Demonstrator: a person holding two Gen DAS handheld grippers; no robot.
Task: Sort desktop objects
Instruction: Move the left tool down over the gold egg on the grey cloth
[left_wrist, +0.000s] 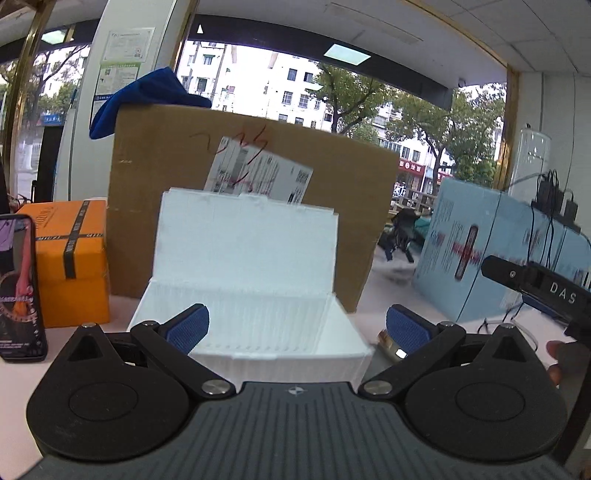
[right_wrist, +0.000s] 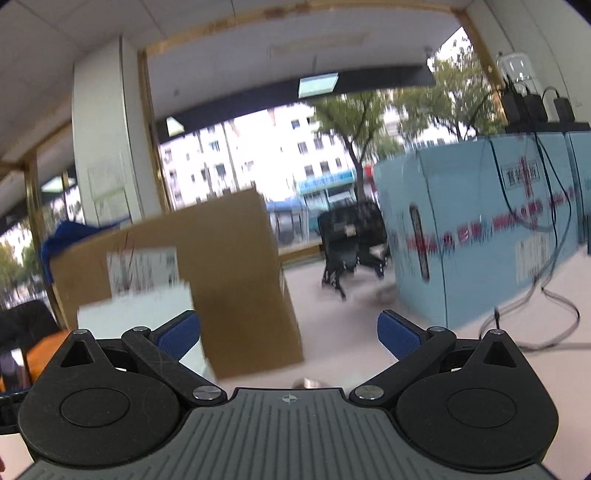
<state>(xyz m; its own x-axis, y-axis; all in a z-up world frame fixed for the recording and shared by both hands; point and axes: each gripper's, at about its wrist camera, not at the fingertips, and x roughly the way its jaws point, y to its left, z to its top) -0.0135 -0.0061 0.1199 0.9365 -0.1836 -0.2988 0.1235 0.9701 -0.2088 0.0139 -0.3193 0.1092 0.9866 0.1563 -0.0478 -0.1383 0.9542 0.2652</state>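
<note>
A white ribbed storage box (left_wrist: 247, 325) stands open on the desk, its lid upright against a big cardboard box (left_wrist: 177, 206). My left gripper (left_wrist: 297, 326) is open, its blue pads on either side of the box's near rim, nothing held. A small shiny metal object (left_wrist: 391, 345) lies on the desk just right of the box, partly behind the right pad. My right gripper (right_wrist: 289, 334) is open and empty, higher up; that view is blurred. The white box (right_wrist: 147, 314) shows at its lower left. A bit of a shiny object (right_wrist: 308, 383) peeks over the gripper body.
An orange box (left_wrist: 70, 258) and a phone (left_wrist: 18, 288) stand at the left. A light blue box (left_wrist: 491, 251) with cables and chargers is at the right. A blue cloth (left_wrist: 147, 99) lies on the cardboard box. The other gripper (left_wrist: 539, 288) and a hand's fingers (left_wrist: 556, 360) enter at right.
</note>
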